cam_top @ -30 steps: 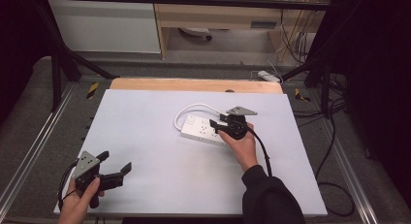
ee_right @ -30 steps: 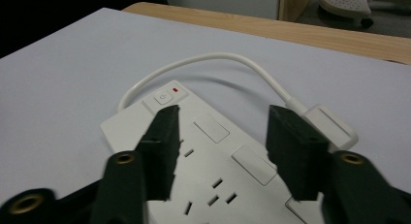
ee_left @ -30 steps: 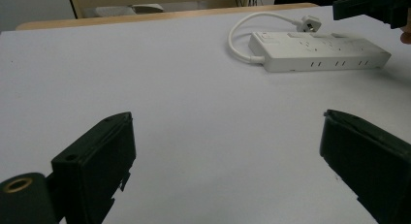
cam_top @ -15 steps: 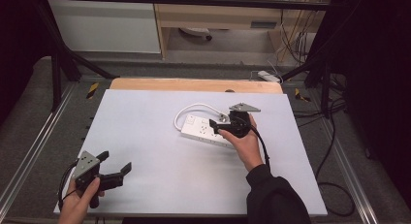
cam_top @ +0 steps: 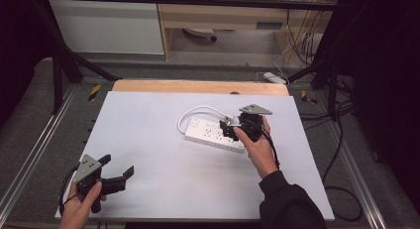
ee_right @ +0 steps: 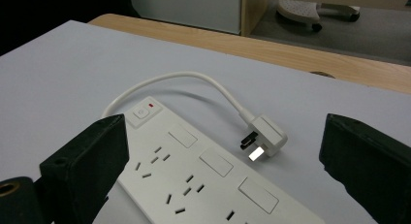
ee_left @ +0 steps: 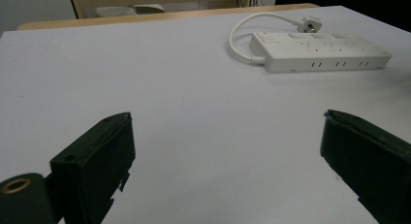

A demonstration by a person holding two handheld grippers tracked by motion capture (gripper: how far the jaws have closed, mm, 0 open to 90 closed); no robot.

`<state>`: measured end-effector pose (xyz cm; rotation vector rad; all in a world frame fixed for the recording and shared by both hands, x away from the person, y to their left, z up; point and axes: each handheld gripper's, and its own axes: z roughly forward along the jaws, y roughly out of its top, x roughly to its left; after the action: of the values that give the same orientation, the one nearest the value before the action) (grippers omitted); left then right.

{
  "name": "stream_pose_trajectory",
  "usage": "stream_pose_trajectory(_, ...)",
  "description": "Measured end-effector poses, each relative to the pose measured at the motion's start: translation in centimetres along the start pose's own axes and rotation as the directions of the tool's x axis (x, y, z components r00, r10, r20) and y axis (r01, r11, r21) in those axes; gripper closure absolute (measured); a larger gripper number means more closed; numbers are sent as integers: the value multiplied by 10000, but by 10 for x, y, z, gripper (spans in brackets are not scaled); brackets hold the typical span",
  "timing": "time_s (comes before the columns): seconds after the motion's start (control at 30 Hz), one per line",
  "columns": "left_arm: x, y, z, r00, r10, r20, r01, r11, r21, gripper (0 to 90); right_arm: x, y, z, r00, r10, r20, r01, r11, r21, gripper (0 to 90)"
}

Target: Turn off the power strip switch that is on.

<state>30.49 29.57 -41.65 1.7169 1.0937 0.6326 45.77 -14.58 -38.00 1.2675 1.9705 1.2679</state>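
A white power strip [cam_top: 215, 135] is seen lying flat on the pale worktop [cam_top: 148, 120], right of centre and somewhat toward the far edge. Its short white cord [cam_top: 198, 112] is looped around the left end and back along the far side, and the plug [ee_right: 264, 136] is laid on the worktop just beside the strip, prongs turned toward it. A small red light [ee_right: 153, 106] is noted next to the switch at the strip's cord end.

The right tongs [cam_top: 232, 128] are held over the right end of the strip, in a hand [cam_top: 257, 149] coming from the near right. Their jaws have just been opening and are now spread wide; nothing is gripped, and in the right gripper view the strip and plug are seen between and beyond the jaws, untouched.

The left tongs [cam_top: 119, 172] are held low at the near left corner of the worktop, well apart from the strip. The jaws are spread wide with bare worktop between them; the strip is seen far off at upper right in the left gripper view.

A wooden edge [cam_top: 198, 86] is noted along the far side of the worktop.
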Motion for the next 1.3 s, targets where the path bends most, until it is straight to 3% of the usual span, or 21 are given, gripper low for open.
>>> stream_pose_trajectory(0.23,0,0,0,10000,-63,11,63,10000,-2,53,-8,1,-23,9986,-132,-510,119,9996,-252,31)
stream_pose_trajectory(0.67,0,0,0,10000,-30,-9,30,10000,-4,53,-23,-16,-59,9969,-610,-502,571,9954,-769,39)
stream_pose_trajectory(1.3,-1,0,0,10000,-51,-22,51,10000,-26,53,-47,-57,-104,9995,-60,-299,20,9911,-1334,33)
